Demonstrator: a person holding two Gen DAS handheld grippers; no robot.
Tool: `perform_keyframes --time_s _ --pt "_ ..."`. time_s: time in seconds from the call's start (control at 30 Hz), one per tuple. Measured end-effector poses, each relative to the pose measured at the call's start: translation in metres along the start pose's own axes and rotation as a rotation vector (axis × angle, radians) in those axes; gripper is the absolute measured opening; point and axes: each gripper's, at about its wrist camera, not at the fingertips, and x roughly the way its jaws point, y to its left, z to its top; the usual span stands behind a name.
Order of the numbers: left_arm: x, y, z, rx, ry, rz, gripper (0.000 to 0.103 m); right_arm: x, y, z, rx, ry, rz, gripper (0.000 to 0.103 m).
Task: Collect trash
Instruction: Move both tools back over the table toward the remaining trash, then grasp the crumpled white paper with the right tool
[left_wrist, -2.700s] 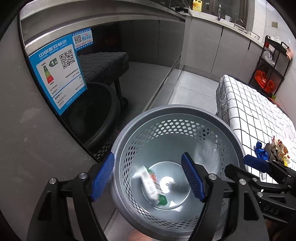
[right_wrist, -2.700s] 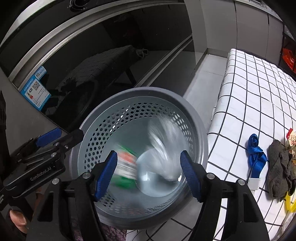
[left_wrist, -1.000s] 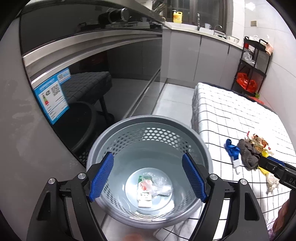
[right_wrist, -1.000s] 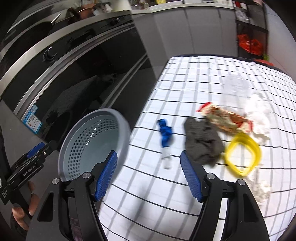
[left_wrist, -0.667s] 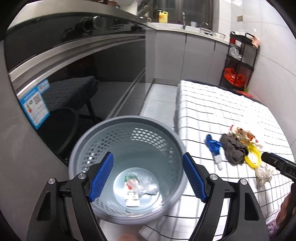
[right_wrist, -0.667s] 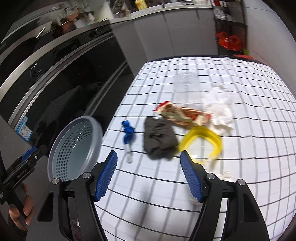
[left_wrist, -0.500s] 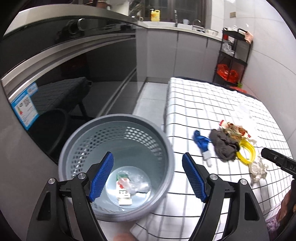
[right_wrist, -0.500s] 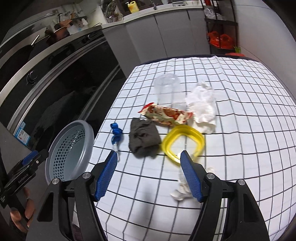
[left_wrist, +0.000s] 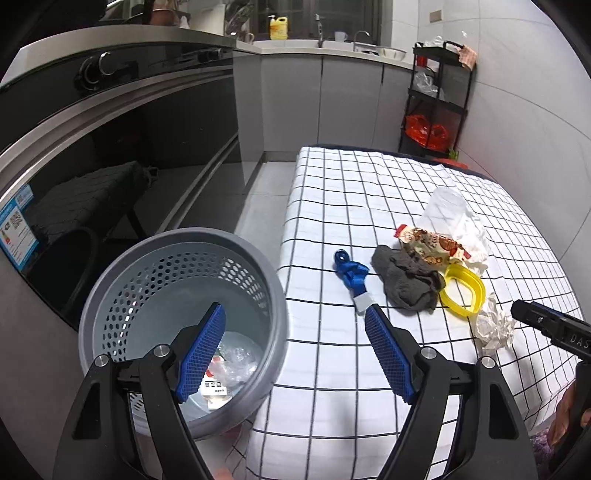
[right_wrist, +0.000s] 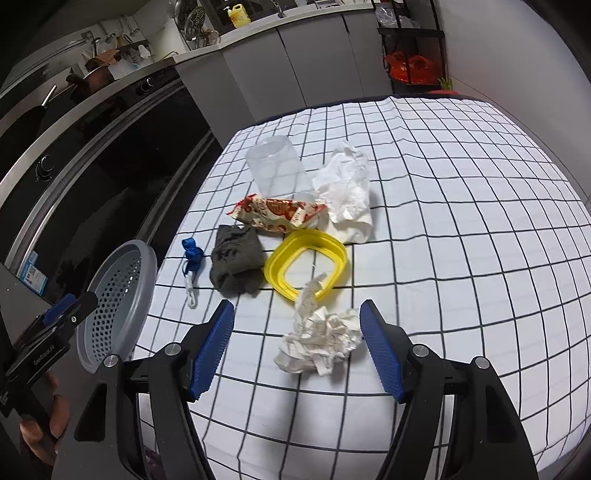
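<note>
A grey perforated bin (left_wrist: 184, 243) stands beside the checked table (left_wrist: 351, 369) at its left edge and holds a small carton and clear wrap (left_wrist: 225, 369). It also shows in the right wrist view (right_wrist: 118, 295). On the table lie a crumpled paper ball (right_wrist: 321, 339), a yellow ring (right_wrist: 306, 266), a dark rag (right_wrist: 236, 266), a blue strap (right_wrist: 192, 266), a snack wrapper (right_wrist: 280, 214), a clear cup (right_wrist: 277, 170) and a white tissue (right_wrist: 347, 195). My right gripper (right_wrist: 297, 347) is open around the paper ball. My left gripper (left_wrist: 293, 350) is open and empty over the bin's right rim.
A dark oven front (left_wrist: 110, 147) and grey cabinets (left_wrist: 332, 103) run along the left and back. A black shelf rack (left_wrist: 436, 99) with red bags stands at the back right. A white tiled wall (left_wrist: 524, 129) is on the right.
Both grippers have swung right from above the bin towards the table. The right gripper now frames the crumpled paper ball. Carton and wrap dropped earlier lie in the bin.
</note>
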Motion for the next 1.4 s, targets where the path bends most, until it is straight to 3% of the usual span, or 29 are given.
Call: perform_keyframes --time_s 0.33,0.6,0.97,1.07,1.17,1.4 --pt "0.006 -0.018 -0.003 0.024 0.008 -0.034 0.079 0.013 -0.013 -0.013 -0.006 0.046 -0.058 0.068" --pt "0.025 -0.022 -0.007 0.021 0.057 -0.022 0.079 0.027 0.002 -0.015 -0.061 0.064 -0.064 0.069" --pt "0.036 -0.029 -0.007 0.025 0.083 -0.03 0.079 0.053 0.006 -0.014 -0.076 0.105 -0.134 0.069" --pt "0.038 -0.03 -0.007 0.026 0.083 -0.027 0.079 0.057 0.006 -0.015 -0.081 0.119 -0.138 0.051" --pt "0.04 -0.031 -0.008 0.023 0.089 -0.022 0.079 0.058 0.006 -0.015 -0.079 0.123 -0.128 0.042" --pt "0.041 -0.028 -0.008 0.018 0.087 -0.014 0.08 0.049 0.007 -0.014 -0.083 0.093 -0.121 0.036"
